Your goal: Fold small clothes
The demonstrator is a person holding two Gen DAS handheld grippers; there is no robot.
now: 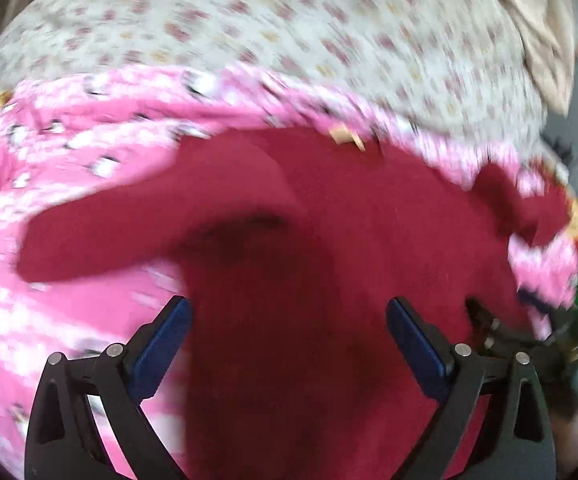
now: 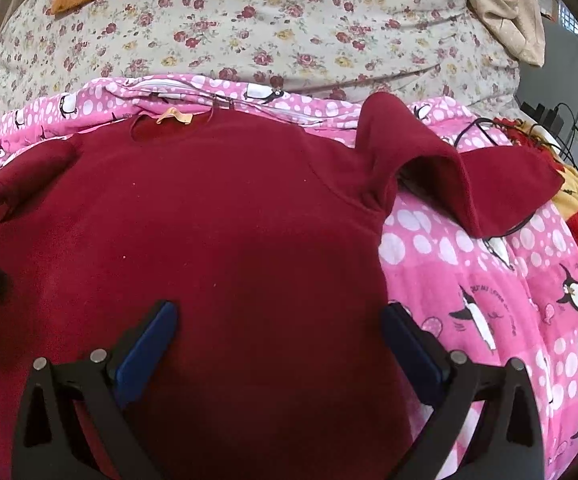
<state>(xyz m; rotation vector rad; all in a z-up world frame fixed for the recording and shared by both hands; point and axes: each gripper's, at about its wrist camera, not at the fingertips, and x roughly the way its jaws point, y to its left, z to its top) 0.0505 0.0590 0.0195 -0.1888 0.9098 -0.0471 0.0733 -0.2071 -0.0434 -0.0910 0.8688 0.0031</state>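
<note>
The sweater (image 2: 217, 208) lies on the blanket (image 2: 489, 280), bedsheet (image 2: 289, 32) behind.

Red top (image 2: 217, 208): matt fleece-like cloth, fine nap, a few pale lint specks; cloth tag (image 2: 175, 117) at neck. Pink penguin blanket (image 2: 489, 280): soft printed cloth, matt, with a zip (image 2: 225, 94) let into it. Floral sheet (image 2: 289, 32): thin printed woven cloth, creased. Beige cloth (image 2: 505, 4), slight sheen. Right gripper (image 2: 279, 320): matt black plastic arms, blue pads (image 2: 145, 348) that look rubbery, bright metal pins (image 2: 97, 356). Left gripper (image 1: 289, 320) same build.
</note>
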